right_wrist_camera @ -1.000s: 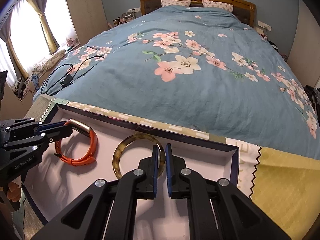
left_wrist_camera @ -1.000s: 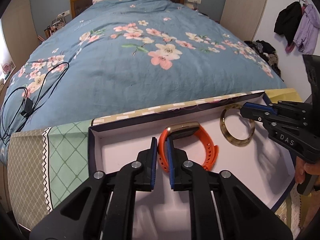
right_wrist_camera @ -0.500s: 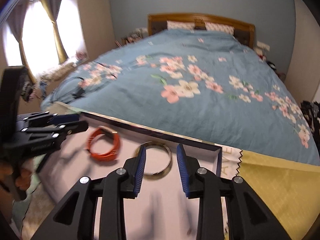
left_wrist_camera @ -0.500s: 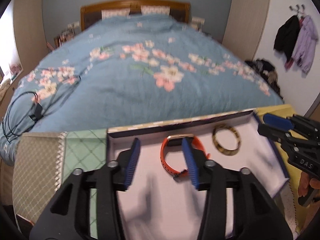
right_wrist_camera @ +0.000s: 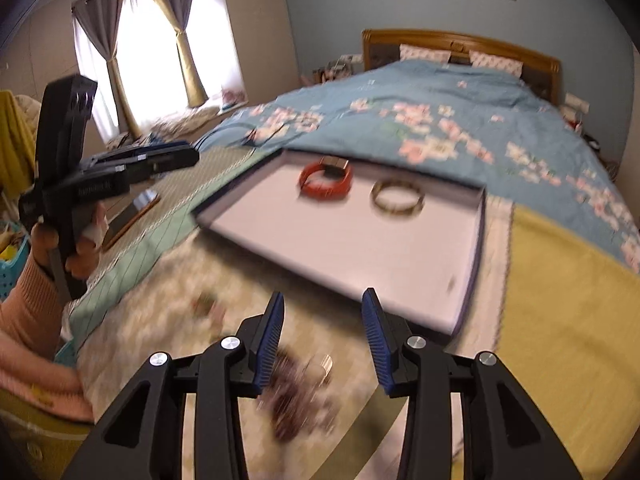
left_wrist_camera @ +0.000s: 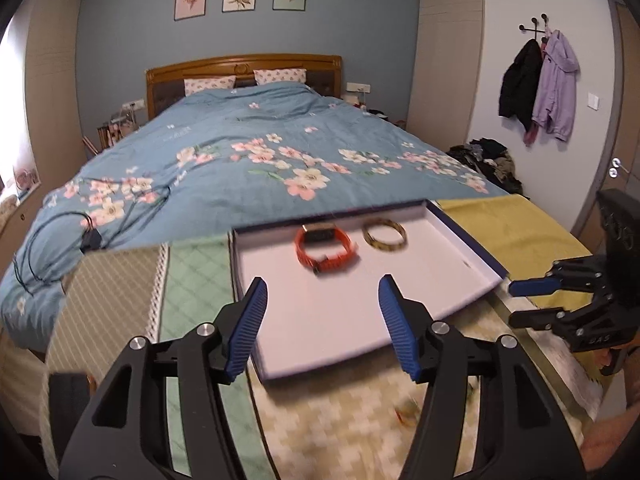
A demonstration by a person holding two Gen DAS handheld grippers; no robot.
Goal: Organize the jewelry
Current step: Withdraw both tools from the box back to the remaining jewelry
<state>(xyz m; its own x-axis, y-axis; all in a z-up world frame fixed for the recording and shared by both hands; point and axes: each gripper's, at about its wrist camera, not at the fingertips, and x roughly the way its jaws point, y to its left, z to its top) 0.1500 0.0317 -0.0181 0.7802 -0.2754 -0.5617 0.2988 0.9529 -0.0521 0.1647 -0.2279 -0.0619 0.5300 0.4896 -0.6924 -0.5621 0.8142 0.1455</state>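
orange watch band (left_wrist_camera: pixel 325 251): bright orange strap, gold-toned case with a dark face
bangle (left_wrist_camera: pixel 384 235): mottled yellow-brown, tortoiseshell-like
tray (left_wrist_camera: pixel 472 246): white inside, dark navy rim and outer wall
left gripper (left_wrist_camera: pixel 322 322): black frame, blue ribbed pads, silver screws
right gripper (right_wrist_camera: pixel 322 338): black frame, blue ribbed pads, silver screws
duvet (left_wrist_camera: pixel 248 148): teal blue with pink and white blossoms and green leaves
patchwork cloth (left_wrist_camera: pixel 192 280): mint-green diamond quilting, beige lattice panel, cream and tan checks, plain mustard yellow at the right
headboard (left_wrist_camera: pixel 244 66): warm brown wood
wall (left_wrist_camera: pixel 340 24): blue-grey
curtains (right_wrist_camera: pixel 100 40): grey and ochre yellow
jackets (left_wrist_camera: pixel 538 84): one black, one lilac
sleeve (right_wrist_camera: pixel 24 312): salmon pink knit
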